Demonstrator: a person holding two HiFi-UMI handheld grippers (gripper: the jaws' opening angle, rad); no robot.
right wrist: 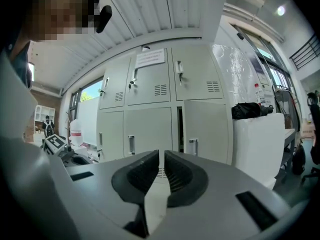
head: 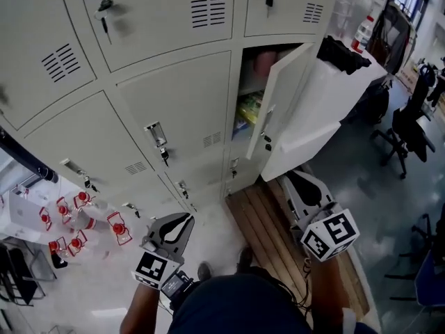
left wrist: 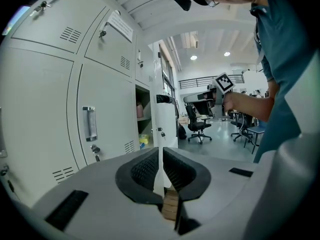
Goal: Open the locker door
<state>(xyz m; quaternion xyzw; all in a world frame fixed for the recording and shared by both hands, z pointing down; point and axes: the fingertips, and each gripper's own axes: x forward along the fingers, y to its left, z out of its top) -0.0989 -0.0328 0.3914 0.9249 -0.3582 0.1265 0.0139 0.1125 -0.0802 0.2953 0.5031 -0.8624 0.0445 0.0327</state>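
Observation:
The locker door [head: 279,106] stands swung open to the right, its handle [head: 266,120] on the near edge. Packets [head: 247,110] show inside the open compartment. My right gripper [head: 300,181] hangs below that door, a short way off and touching nothing. My left gripper [head: 178,223] is lower left, pointing at the closed lockers [head: 174,103]. In the right gripper view the door [right wrist: 207,129] stands ajar ahead of the right gripper [right wrist: 161,154]. In the left gripper view the door [left wrist: 165,124] shows edge-on beyond the left gripper [left wrist: 161,151]. Both pairs of jaws are shut and hold nothing.
A white cabinet [head: 327,110] with a black bag [head: 342,53] on top stands just right of the open door. Wooden slats [head: 271,235] cover the floor below it. Office chairs [head: 407,127] are far right. Red-capped bottles [head: 76,214] lie at the left.

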